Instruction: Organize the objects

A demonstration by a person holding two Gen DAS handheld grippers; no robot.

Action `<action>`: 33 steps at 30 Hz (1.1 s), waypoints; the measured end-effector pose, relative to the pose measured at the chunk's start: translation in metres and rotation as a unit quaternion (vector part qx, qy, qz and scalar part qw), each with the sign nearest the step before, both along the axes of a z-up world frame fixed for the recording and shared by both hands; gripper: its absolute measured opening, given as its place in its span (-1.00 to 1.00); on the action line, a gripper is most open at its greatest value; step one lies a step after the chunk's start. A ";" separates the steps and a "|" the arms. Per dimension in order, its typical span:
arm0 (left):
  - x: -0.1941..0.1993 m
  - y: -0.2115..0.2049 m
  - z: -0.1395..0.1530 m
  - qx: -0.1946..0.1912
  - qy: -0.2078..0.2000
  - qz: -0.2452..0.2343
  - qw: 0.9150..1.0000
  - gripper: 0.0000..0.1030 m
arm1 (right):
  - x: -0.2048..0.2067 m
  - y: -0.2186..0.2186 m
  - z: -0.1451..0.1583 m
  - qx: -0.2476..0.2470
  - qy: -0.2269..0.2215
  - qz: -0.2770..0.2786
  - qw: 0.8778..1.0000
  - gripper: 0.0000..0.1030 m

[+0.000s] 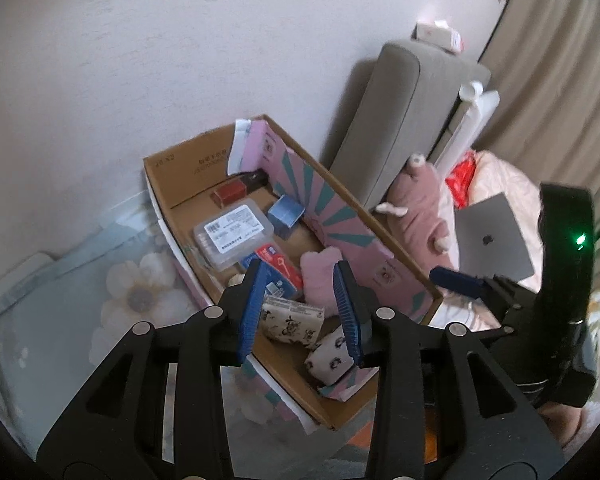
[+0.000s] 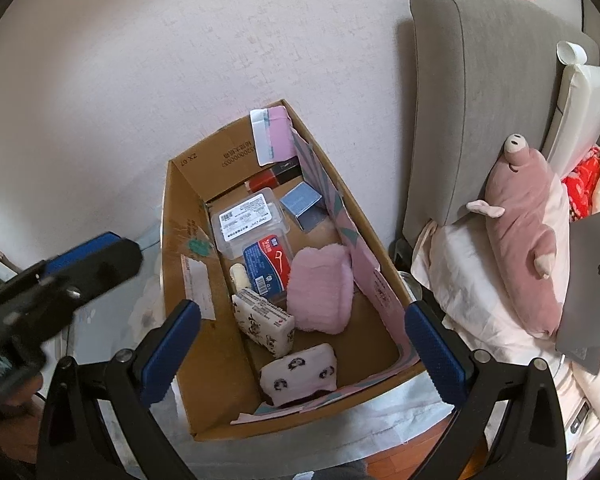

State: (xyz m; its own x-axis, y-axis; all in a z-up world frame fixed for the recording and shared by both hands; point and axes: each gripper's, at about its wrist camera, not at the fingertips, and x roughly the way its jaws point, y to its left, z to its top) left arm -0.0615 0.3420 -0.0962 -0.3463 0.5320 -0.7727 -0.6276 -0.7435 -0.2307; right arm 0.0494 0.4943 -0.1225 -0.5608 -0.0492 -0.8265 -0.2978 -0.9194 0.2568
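Both tongs hang released and empty over the cardboard box [image 2: 188,280]: left tongs [image 1: 300,304] narrowly parted, right tongs [image 2: 300,344] wide. Inside, the patterned pack [image 2: 265,322] leans against the pink pouch [image 2: 320,292]; a careless dip could snag the box's wall.

- Cardboard box [image 2: 180,280]: open-topped, pink-lined.
- Clear plastic case [image 2: 249,220]: labelled, lying flat near the far end.
- Pink plush pouch [image 2: 320,288]: mid-box.
- Two patterned tissue packs [image 2: 266,322], [image 2: 298,372]: near end, apart.
- Small blue box [image 2: 302,202]: beside the lining.
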 end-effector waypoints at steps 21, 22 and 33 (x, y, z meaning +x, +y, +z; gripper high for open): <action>0.046 -0.096 0.072 0.016 0.067 0.192 0.979 0.82 | 0.001 -0.082 0.064 0.050 0.045 0.158 0.985 0.98; 0.050 -0.103 0.075 0.014 0.070 0.209 0.975 0.91 | 0.000 -0.089 0.067 0.055 0.046 0.171 0.983 0.98; 0.065 -0.159 0.084 -0.036 0.052 0.311 0.948 0.99 | -0.015 -0.137 0.081 0.074 0.051 0.222 0.971 0.98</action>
